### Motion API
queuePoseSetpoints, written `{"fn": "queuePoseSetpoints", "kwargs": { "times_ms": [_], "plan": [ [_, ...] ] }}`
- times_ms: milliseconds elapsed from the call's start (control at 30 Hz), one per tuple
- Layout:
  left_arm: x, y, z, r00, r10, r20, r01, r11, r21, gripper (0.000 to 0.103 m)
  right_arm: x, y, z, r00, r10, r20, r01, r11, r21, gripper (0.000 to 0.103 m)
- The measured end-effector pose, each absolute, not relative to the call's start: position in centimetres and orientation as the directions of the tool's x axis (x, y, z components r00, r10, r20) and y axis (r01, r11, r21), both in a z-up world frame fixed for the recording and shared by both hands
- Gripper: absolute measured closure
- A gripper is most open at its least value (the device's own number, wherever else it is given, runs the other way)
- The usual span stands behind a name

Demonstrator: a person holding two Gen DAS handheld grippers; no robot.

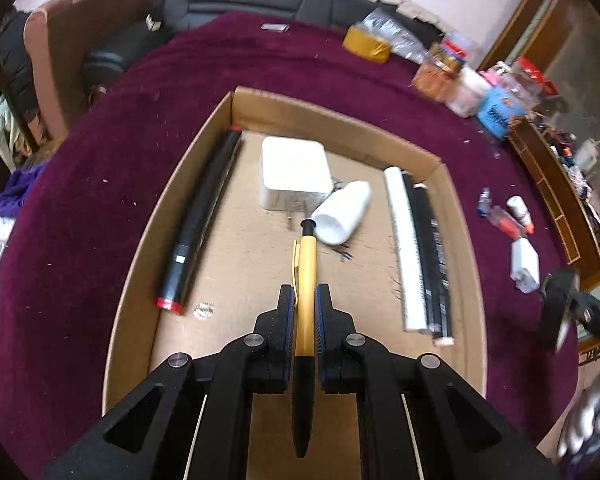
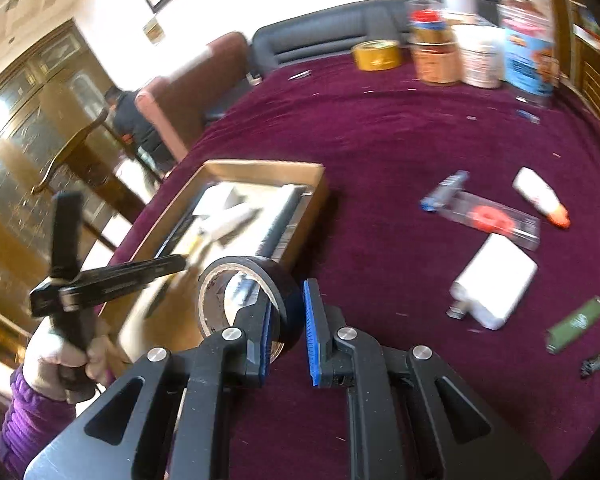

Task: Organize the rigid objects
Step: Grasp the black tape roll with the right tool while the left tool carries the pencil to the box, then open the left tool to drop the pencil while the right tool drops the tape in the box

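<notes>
In the left wrist view my left gripper [image 1: 305,294] is shut on a yellow pen [image 1: 306,264] with a black tip, held above the open cardboard box [image 1: 152,232]. Inside lie a black tube with red ends [image 1: 204,216], a white square adapter [image 1: 294,172], a white bottle [image 1: 342,214] and long white and black sticks [image 1: 418,252]. In the right wrist view my right gripper [image 2: 288,320] is shut on the wall of a black tape roll [image 2: 288,280], one pad inside the ring and one outside. It hangs above the maroon cloth beside the box [image 2: 312,204].
On the cloth to the right lie a white charger [image 2: 496,284], a green lighter [image 2: 576,324], an orange-capped glue bottle [image 2: 540,196] and a clear case [image 2: 488,216]. Jars [image 2: 436,52] and a yellow tape roll [image 2: 376,54] stand at the far edge. A hand [image 2: 60,356] holds the left gripper.
</notes>
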State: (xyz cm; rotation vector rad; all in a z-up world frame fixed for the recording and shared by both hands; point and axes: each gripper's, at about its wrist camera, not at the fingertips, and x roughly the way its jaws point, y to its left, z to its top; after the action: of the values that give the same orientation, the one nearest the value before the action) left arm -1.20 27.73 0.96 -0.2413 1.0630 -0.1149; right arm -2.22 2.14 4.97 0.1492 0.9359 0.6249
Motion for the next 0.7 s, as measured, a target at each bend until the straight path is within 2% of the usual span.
{"fn": "queuePoseSetpoints", "kwargs": {
  "times_ms": [133,200,233,267,400,533,700],
  "plan": [
    [-0.5,27.9,0.5,0.474,-0.198,-0.858,-0.058,0.965,-0.255,0.093,-1.8,5.7,4.2,0.375,0.579,-0.724,-0.479,0.789,0.384,0.091],
    [-0.6,28.4,0.6,0.483,-0.204,-0.851,-0.079,0.958,-0.275,0.078,-1.6,6.9,3.6,0.350,0.583,-0.734,-0.490,0.781,0.387,0.091],
    [-0.8,28.6,0.7,0.491,-0.205,-0.847,-0.091,0.955,-0.284,0.066,-1.5,7.7,3.3,0.334,0.584,-0.740,-0.496,0.777,0.389,0.091],
    [-1.3,29.0,0.8,0.504,-0.208,-0.839,-0.102,0.949,-0.297,0.063,-1.3,8.5,2.8,0.318,0.583,-0.748,-0.501,0.773,0.389,0.091],
    [-3.5,30.6,2.3,0.564,-0.235,-0.792,-0.118,0.926,-0.359,0.062,-0.8,10.9,1.6,0.280,0.570,-0.773,-0.513,0.769,0.381,0.091],
    [-6.6,32.1,4.1,0.644,-0.242,-0.726,-0.125,0.903,-0.412,0.049,0.0,12.6,0.6,0.270,0.540,-0.797,-0.516,0.780,0.354,0.091],
    [-9.3,33.5,5.0,0.690,-0.215,-0.691,-0.157,0.888,-0.433,0.043,0.9,13.1,0.1,0.302,0.491,-0.817,-0.489,0.816,0.309,0.089]
  ]
}}
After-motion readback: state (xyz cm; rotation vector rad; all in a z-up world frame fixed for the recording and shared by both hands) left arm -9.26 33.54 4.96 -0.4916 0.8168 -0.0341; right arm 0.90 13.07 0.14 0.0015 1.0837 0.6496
